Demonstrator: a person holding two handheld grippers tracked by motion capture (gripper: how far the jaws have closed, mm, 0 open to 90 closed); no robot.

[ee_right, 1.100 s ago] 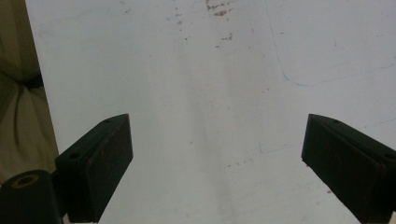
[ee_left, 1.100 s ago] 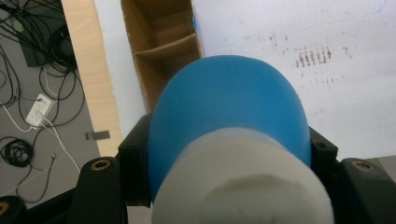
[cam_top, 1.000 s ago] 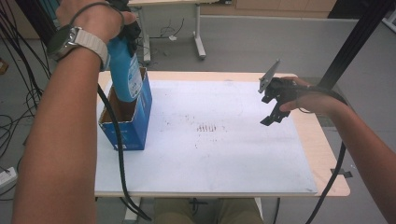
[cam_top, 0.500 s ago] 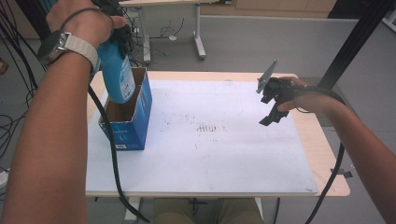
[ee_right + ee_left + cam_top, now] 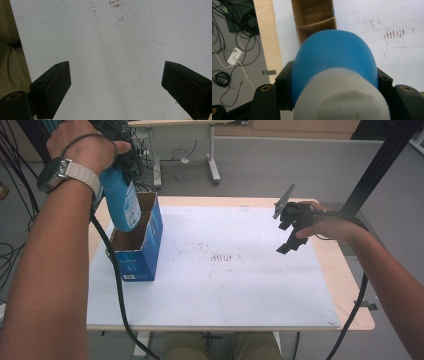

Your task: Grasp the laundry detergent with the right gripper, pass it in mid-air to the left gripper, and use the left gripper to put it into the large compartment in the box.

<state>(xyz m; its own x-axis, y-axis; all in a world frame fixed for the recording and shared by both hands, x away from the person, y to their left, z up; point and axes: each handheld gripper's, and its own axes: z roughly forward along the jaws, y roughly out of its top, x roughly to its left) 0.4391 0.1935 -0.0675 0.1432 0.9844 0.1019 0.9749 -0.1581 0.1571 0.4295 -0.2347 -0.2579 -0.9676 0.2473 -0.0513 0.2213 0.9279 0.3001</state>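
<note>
A blue bottle [image 5: 122,205] with a white cap [image 5: 342,100] hangs base down, tilted, over the open top of a blue cardboard box [image 5: 137,257] at the table's left side. My left gripper [image 5: 120,167] is shut on the bottle's upper part, and a hand with a wristwatch covers most of it. In the left gripper view the black jaws press both sides of the bottle [image 5: 334,55], with the box's divided brown inside [image 5: 314,20] beyond it. My right gripper [image 5: 292,227] hovers open over the right part of the white mat. Nothing lies between its fingers [image 5: 53,87].
A white mat [image 5: 225,290] with dark scuff marks covers most of the wooden table [image 5: 350,290]. Cables [image 5: 234,57] lie on the grey floor left of the table. A black post [image 5: 375,170] rises at the back right. Another table's legs [image 5: 212,160] stand behind.
My left gripper has carried the bottle a little to the left and lower, closer to the box's open top. The right gripper has stayed where it was.
</note>
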